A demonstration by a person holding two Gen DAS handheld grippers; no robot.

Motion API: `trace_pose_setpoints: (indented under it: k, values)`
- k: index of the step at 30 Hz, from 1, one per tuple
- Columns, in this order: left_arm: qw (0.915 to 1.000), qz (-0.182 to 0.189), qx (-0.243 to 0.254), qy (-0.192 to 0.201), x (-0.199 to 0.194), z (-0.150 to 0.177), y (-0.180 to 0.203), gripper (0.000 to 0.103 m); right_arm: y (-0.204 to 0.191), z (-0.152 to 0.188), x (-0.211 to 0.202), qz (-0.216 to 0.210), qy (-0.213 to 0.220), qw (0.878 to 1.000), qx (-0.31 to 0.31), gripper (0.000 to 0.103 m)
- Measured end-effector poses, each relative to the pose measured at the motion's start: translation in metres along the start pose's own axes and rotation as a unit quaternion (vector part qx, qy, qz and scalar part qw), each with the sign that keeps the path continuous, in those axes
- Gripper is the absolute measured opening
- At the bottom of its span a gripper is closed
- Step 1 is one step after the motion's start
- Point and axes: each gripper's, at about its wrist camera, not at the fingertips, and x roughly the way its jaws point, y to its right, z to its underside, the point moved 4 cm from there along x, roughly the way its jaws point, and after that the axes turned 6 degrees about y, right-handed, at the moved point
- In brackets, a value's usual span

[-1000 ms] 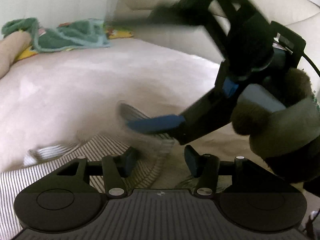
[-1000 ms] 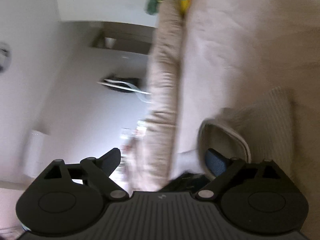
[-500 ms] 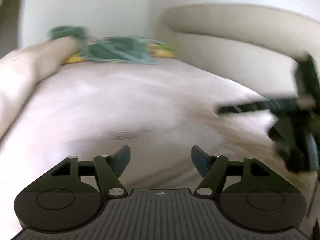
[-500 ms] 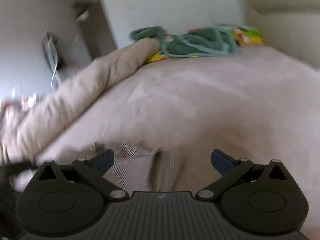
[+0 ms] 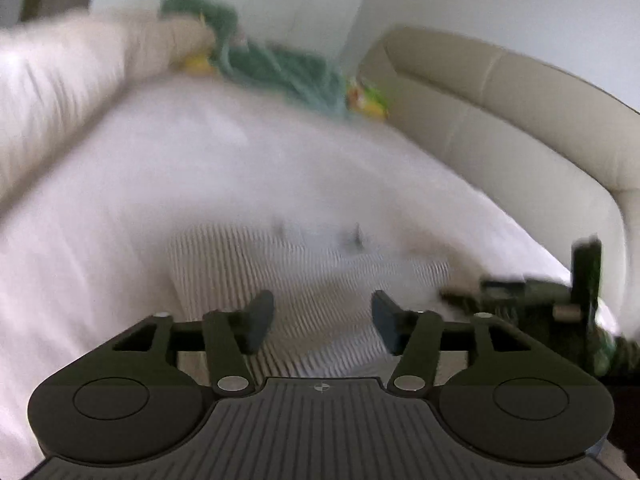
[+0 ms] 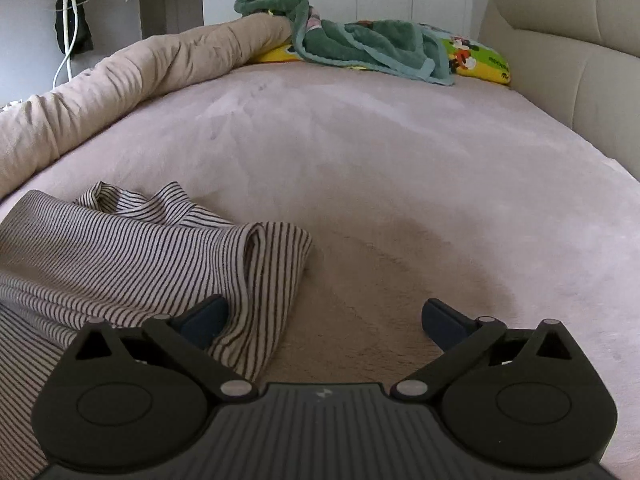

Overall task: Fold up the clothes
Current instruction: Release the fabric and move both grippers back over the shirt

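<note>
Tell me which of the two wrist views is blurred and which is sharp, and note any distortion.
Left wrist view: motion blur smears the striped garment and green blanket; only the left gripper stays crisp. Right wrist view: sharp, stripes on the garment readable, soft even light, right gripper open. Both: fisheye bends the bed and headboard.

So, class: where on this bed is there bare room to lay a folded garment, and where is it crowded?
Free: the wide middle of the bed, between the striped top, the headboard and the rolled duvet. Crowded: the far end, under the green blanket and yellow pillow, and the near left, under the striped top.
</note>
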Motion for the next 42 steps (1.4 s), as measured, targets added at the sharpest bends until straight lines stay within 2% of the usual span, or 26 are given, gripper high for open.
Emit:
trace_pose_setpoints:
  k: [2, 5, 6, 10, 15, 16, 18, 20, 22, 23, 26, 27, 28, 31, 34, 38, 40, 42]
  values:
    - [0.9988, -0.046, 0.016, -0.002, 0.012, -0.005, -0.005, 0.066, -0.001, -0.001, 0.002, -0.001, 0.005, 1.000, 0.005, 0.103]
    - [0.9972, -0.061, 0.008, -0.041, 0.039, 0.010, -0.013, 0.067, 0.001, 0.003, 0.003, -0.003, 0.005, 1.000, 0.008, 0.103]
    - [0.9964, -0.069, 0.014, -0.048, 0.045, 0.017, -0.014, 0.072, 0.000, 0.003, 0.004, -0.005, 0.002, 1.000, 0.006, 0.103]
    - [0.9957, -0.073, 0.036, -0.045, 0.055, 0.025, -0.007, 0.089, -0.001, -0.002, 0.008, -0.018, -0.020, 1.000, 0.007, 0.103]
    - [0.9951, -0.080, 0.044, -0.038, 0.062, 0.026, -0.006, 0.093, 0.015, -0.005, 0.005, -0.057, -0.037, 0.995, 0.073, 0.103]
    - [0.9950, -0.082, 0.045, -0.037, 0.060, 0.027, -0.005, 0.093, 0.013, -0.008, 0.000, -0.054, -0.034, 0.995, 0.073, 0.103]
    - [0.9946, -0.085, 0.048, -0.034, 0.055, 0.030, -0.002, 0.093, -0.004, -0.019, -0.019, -0.033, 0.009, 0.998, 0.044, 0.102]
    - [0.9943, -0.088, 0.050, -0.033, 0.053, 0.029, -0.002, 0.093, -0.032, -0.030, -0.040, -0.018, 0.054, 0.998, -0.015, 0.092]
    - [0.9938, -0.094, 0.053, -0.029, 0.051, 0.029, -0.002, 0.092, -0.061, -0.034, -0.052, -0.026, 0.062, 0.996, -0.056, 0.075]
    - [0.9933, -0.098, 0.054, -0.026, 0.049, 0.029, -0.001, 0.091, -0.071, -0.034, -0.052, -0.035, 0.055, 0.996, -0.060, 0.073]
    - [0.9935, -0.106, 0.038, -0.014, 0.034, 0.022, -0.005, 0.069, -0.087, -0.016, -0.034, -0.053, 0.001, 0.997, -0.061, 0.064]
    - [0.9945, -0.102, 0.019, -0.010, 0.026, 0.019, -0.011, 0.056, -0.088, -0.008, -0.026, -0.051, -0.013, 0.997, -0.063, 0.063]
    - [0.9951, -0.099, 0.001, -0.006, 0.018, 0.016, -0.016, 0.043, -0.087, -0.002, -0.023, -0.051, -0.014, 0.996, -0.066, 0.063]
    - [0.9959, -0.085, -0.030, 0.003, -0.009, 0.006, -0.027, 0.022, -0.071, -0.008, -0.034, -0.053, -0.005, 0.998, -0.046, 0.062]
    - [0.9972, -0.062, -0.042, 0.006, -0.031, -0.001, -0.029, 0.022, -0.049, -0.012, -0.052, -0.033, 0.007, 0.999, -0.032, 0.062]
    - [0.9975, -0.060, -0.015, -0.034, -0.021, 0.016, -0.018, 0.027, -0.041, 0.008, -0.046, -0.001, -0.018, 0.998, -0.054, 0.064]
    - [0.9959, -0.073, 0.007, -0.054, -0.015, 0.031, -0.018, 0.043, -0.035, 0.019, -0.043, -0.002, -0.021, 0.999, -0.049, 0.070]
    - [0.9957, -0.071, 0.007, -0.059, -0.020, 0.037, -0.023, 0.052, -0.027, 0.017, -0.048, -0.012, -0.013, 0.999, -0.029, 0.070]
